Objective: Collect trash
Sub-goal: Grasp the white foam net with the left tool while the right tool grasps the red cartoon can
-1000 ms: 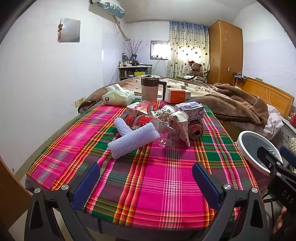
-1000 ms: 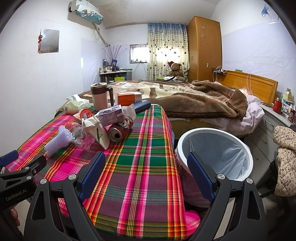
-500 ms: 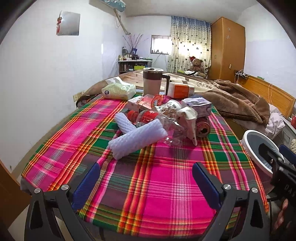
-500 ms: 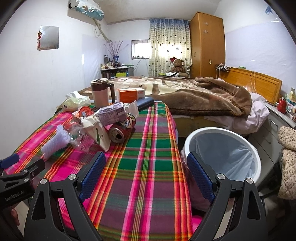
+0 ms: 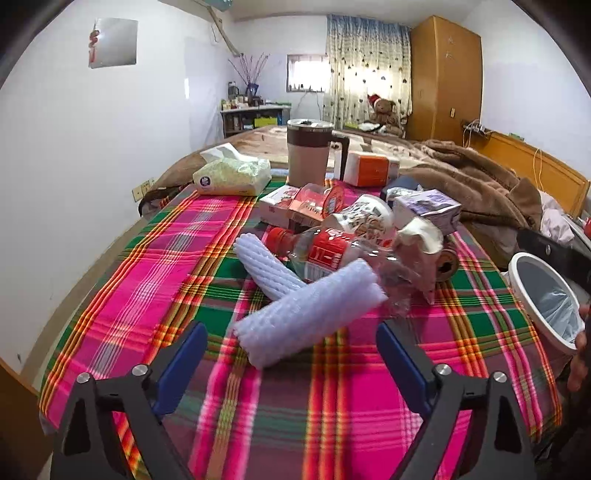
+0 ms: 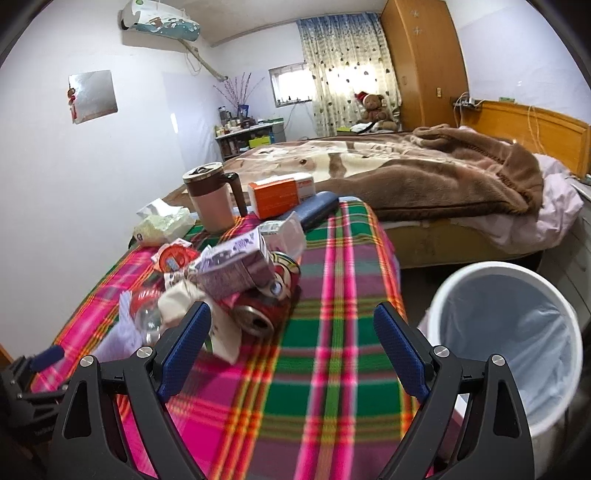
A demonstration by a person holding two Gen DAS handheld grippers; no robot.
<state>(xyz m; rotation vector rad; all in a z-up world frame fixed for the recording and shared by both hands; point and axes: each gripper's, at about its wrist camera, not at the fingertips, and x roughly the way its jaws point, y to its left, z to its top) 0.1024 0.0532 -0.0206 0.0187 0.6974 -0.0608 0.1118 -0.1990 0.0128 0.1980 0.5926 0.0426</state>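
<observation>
Left tongs (image 5: 290, 349) closing around foam roll (image 5: 306, 314) mid-bench, not touching, right tongs (image 6: 291, 341) gaping wide, empty, by can (image 6: 258, 317), bin (image 6: 506, 332) standing beside bench's edge

Left gripper (image 5: 291, 354) jaws closing, empty, near foam roll (image 5: 306, 314).

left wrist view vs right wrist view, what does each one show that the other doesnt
Only the left wrist view shows both white foam rolls in full, crossed on the tablecloth, and the bottle's red cap. Its own left gripper has jaws closing, nothing between them.

Only the right wrist view shows the air conditioner whole, the open end of the can, and the inside of the bin with its liner. Its right gripper is open and empty.

Both show the plaid tablecloth, mug, orange box, tissue pack, purple carton and bed.
</observation>
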